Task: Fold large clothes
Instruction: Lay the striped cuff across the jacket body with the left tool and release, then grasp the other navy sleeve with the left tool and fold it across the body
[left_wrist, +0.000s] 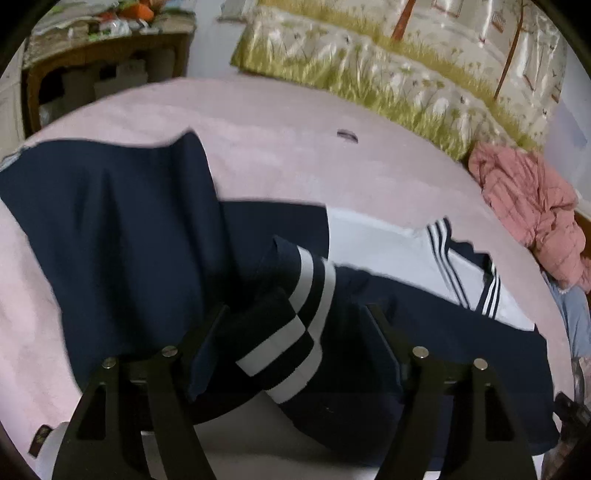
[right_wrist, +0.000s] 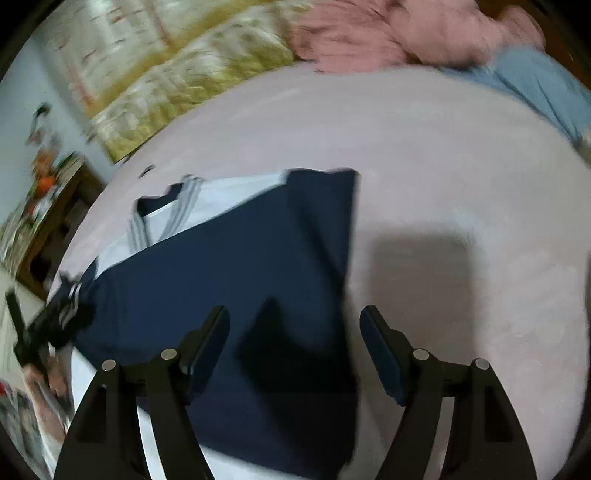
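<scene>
A large navy and white garment (left_wrist: 122, 236) with white stripes lies spread on the pink bed (left_wrist: 295, 155). In the left wrist view my left gripper (left_wrist: 299, 325) is open, its fingers wide apart over the striped cuff of a sleeve (left_wrist: 295, 332) that lies folded across the navy body. In the right wrist view my right gripper (right_wrist: 295, 325) is open and empty, just above the navy panel of the garment (right_wrist: 236, 266) near its right edge. The white collar part (right_wrist: 207, 206) lies at the far side.
A floral quilt (left_wrist: 388, 74) is heaped at the head of the bed. A pink padded jacket (left_wrist: 532, 206) and light blue cloth (right_wrist: 535, 88) lie at the bed's edge. A wooden table (left_wrist: 107, 62) with clutter stands beyond the bed.
</scene>
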